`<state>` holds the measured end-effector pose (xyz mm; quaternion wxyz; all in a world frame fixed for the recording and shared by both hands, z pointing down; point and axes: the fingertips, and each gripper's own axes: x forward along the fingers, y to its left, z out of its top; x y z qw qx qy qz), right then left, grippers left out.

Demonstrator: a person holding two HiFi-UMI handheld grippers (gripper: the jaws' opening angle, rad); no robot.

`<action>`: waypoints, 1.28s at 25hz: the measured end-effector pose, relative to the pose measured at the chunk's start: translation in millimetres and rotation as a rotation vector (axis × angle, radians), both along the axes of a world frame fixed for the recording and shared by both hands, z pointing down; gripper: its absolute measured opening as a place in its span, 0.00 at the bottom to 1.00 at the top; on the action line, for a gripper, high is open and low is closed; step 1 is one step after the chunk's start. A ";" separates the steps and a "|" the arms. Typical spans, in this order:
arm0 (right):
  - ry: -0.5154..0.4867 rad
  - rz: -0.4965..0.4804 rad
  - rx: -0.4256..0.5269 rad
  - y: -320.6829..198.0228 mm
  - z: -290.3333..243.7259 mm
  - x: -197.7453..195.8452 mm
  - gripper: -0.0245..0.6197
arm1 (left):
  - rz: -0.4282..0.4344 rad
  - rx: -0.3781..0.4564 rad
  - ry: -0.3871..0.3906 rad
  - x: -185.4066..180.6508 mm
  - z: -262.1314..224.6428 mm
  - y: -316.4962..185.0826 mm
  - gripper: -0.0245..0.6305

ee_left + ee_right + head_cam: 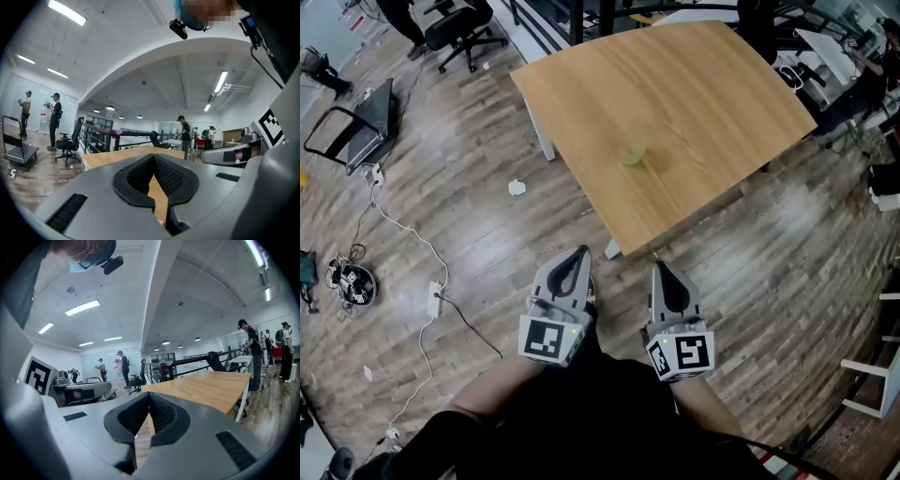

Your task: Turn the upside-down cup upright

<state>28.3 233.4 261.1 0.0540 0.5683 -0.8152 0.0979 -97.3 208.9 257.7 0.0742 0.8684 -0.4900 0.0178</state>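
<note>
I'm looking down on one light wooden bench (712, 84), which stands on a grey-brown plank floor (469, 234) in an open office. One cup (634, 153), yellowish and blurred, sits alone on the bench toward its near edge; I can't tell which way up it is. My two grippers hang over the floor, well short of it. The left gripper (578, 253) and right gripper (662, 270) each have their fingers together, with nothing between them. To the left, one power strip (435, 298) lies on the floor, and one black office chair (461, 26) stands beyond it.
</note>
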 end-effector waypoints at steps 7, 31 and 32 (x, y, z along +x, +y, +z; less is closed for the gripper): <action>0.021 0.048 -0.013 -109.3 -6.8 3.5 0.06 | 0.050 -0.026 -0.006 8.2 -0.4 -112.6 0.05; 0.514 -0.426 -0.173 -293.9 143.4 -1.2 0.13 | 0.228 -0.222 -0.115 72.9 157.9 -265.0 0.23; 0.567 -0.448 -0.178 -298.3 149.2 -6.1 0.14 | 0.234 -0.229 -0.121 70.2 164.6 -266.5 0.24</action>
